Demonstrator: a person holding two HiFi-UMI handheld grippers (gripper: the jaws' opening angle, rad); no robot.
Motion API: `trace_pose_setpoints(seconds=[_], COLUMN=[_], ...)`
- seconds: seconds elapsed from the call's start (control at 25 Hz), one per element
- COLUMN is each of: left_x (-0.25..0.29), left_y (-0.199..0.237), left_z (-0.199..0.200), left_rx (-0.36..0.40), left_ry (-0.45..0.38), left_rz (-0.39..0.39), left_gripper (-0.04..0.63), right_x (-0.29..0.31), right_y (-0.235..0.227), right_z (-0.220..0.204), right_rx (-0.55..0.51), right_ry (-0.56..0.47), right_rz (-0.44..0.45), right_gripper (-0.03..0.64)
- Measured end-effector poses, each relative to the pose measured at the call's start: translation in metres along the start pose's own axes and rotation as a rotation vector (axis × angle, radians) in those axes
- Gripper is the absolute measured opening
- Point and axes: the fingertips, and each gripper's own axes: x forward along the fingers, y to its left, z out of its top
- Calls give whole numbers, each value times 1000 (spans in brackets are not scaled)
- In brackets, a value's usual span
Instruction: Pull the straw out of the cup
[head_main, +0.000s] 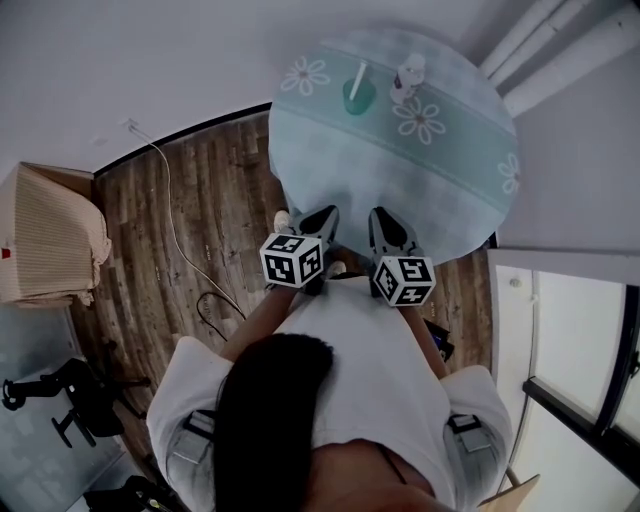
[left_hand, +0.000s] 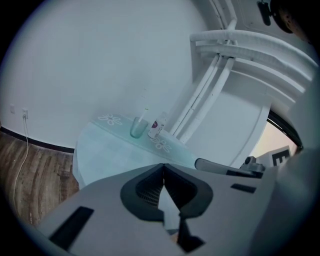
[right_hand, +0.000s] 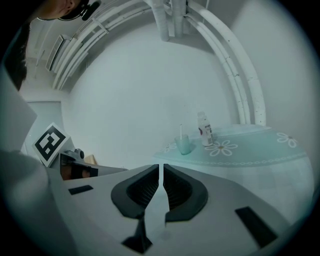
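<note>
A green translucent cup (head_main: 358, 98) stands upright at the far side of a round table (head_main: 350, 170), with a white straw (head_main: 357, 78) sticking up out of it. The left gripper view shows the cup (left_hand: 137, 128) and straw (left_hand: 145, 114) far ahead, as does the right gripper view, cup (right_hand: 183, 145) and straw (right_hand: 181, 131). My left gripper (head_main: 322, 214) and right gripper (head_main: 383, 216) hover side by side over the table's near edge, well short of the cup. Both are shut with nothing between the jaws, the left gripper (left_hand: 163, 165) and the right gripper (right_hand: 161, 166) alike.
A small white bottle (head_main: 407, 77) stands just right of the cup. The table has a pale teal cloth with daisy prints. Wood floor, a cable (head_main: 175, 225) and a beige chair (head_main: 50, 235) lie to the left. White pipes (head_main: 560, 45) run along the wall behind.
</note>
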Motion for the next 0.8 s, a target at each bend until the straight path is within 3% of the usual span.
trace_pose_setpoints(seconds=[0.8], left_x=[21], left_y=[55], left_z=[56], left_rx=[-43], left_ry=[-14], left_rz=[-13], left_gripper=[9], right_x=[63], right_y=[11], right_z=[28], right_rx=[-29], right_ry=[6], right_rz=[-17], right_gripper=[41])
